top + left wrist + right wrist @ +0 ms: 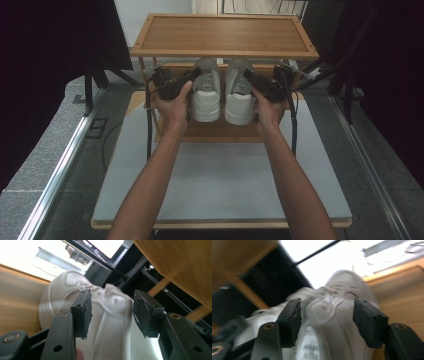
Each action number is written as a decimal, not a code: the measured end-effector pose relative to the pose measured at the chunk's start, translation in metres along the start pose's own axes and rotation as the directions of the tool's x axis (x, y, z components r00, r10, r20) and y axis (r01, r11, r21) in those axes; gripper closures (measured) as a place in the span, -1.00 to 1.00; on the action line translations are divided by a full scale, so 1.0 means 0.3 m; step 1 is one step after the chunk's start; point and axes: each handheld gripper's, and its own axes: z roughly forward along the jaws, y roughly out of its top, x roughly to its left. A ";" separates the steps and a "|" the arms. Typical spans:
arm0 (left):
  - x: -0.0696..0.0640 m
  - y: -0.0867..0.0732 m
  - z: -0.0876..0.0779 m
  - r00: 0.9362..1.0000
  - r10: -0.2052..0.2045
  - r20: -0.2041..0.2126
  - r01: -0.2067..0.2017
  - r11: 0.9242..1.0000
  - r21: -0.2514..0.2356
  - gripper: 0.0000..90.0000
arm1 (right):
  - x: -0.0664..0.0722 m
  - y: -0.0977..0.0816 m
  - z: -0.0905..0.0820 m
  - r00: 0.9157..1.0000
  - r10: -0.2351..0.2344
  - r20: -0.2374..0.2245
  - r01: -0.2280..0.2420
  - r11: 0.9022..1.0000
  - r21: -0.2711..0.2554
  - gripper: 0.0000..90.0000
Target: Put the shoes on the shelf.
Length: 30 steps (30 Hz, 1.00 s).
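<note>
although a printed tag (pixel 310 347) with dark lines of text lies inside the right shoe (pixel 239 95), the right gripper view blurs it too much to read, and no brand can be made out on either shoe. both white shoes stand side by side on the lower shelf (pixel 220 131) of a wooden rack, heels toward the person, toes running in under the top shelf (pixel 224 34). the rack sits on a pale grey board (pixel 220 185) edged in wood, with dark curtains and stand legs to either side and a metal rail (pixel 55 180) along the floor at the left.

the left gripper (pixel 192 75) is beside the outer flank of the left shoe (pixel 206 95), its jaws wide, and in the left gripper view (pixel 111 315) the shoe's tongue shows in the gap between the pads (pixel 86 312) with neither pad pressing on it. the right gripper (pixel 250 76) is at the outer flank of the right shoe, jaws likewise wide; in the right gripper view (pixel 325 321) that shoe's tongue and collar lie between the pads (pixel 367 322), untouched.

both forearms reach straight forward from the near edge, hands wrapped round the gripper bodies, each gripper angled inward toward its shoe.
</note>
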 end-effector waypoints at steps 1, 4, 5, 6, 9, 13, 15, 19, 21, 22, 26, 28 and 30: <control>0.003 0.000 -0.019 1.000 0.014 0.000 -0.014 1.000 0.004 0.10 | 0.002 -0.001 -0.017 1.000 -0.019 -0.005 0.018 1.000 -0.009 -0.16; 0.014 0.000 -0.088 1.000 0.025 0.005 -0.025 1.000 -0.009 0.17 | 0.002 -0.014 -0.093 0.996 -0.078 -0.034 0.076 0.996 -0.053 -0.08; 0.016 -0.002 -0.109 0.999 0.033 0.005 -0.033 0.999 0.002 0.19 | 0.001 -0.022 -0.115 0.994 -0.106 -0.032 0.104 0.993 -0.052 -0.05; 0.018 -0.005 -0.131 0.999 0.043 0.007 -0.043 0.999 0.013 0.20 | -0.001 -0.032 -0.134 0.991 -0.130 -0.023 0.129 0.991 -0.039 -0.03; 0.020 -0.031 -0.191 0.995 0.096 -0.014 -0.095 0.994 0.046 0.27 | -0.022 -0.072 -0.178 0.985 -0.175 -0.010 0.175 0.985 0.000 0.07; 0.030 -0.083 -0.205 0.994 0.103 -0.019 -0.101 0.990 0.101 0.32 | -0.073 -0.108 -0.191 0.990 -0.143 0.017 0.141 0.988 0.054 0.20; 0.021 -0.104 -0.192 0.994 0.105 -0.015 -0.102 0.987 0.124 0.34 | -0.090 -0.126 -0.174 0.992 -0.124 0.033 0.121 0.989 0.086 0.26; 0.014 -0.108 -0.180 0.992 0.119 -0.037 -0.113 0.986 0.123 0.43 | -0.083 -0.142 -0.147 0.992 -0.127 0.025 0.124 0.988 0.097 0.45; 0.017 -0.108 -0.172 0.994 0.103 -0.039 -0.098 0.988 0.124 0.45 | -0.079 -0.141 -0.135 0.992 -0.127 0.019 0.124 0.987 0.102 0.49; 0.018 -0.109 -0.170 0.995 0.092 -0.039 -0.087 0.989 0.123 0.46 | -0.076 -0.140 -0.129 0.993 -0.115 0.009 0.113 0.987 0.111 0.50; 0.007 -0.111 -0.168 0.993 0.105 -0.052 -0.098 0.988 0.117 0.53 | -0.054 -0.142 -0.120 0.991 -0.128 0.038 0.124 0.987 0.099 0.59; 0.010 -0.111 -0.169 0.994 0.097 -0.050 -0.091 0.989 0.117 0.53 | -0.063 -0.142 -0.119 0.992 -0.125 0.029 0.121 0.987 0.103 0.55; 0.020 -0.110 -0.175 0.995 0.093 -0.042 -0.088 0.989 0.117 0.46 | -0.074 -0.138 -0.122 0.992 -0.122 0.026 0.119 0.987 0.112 0.44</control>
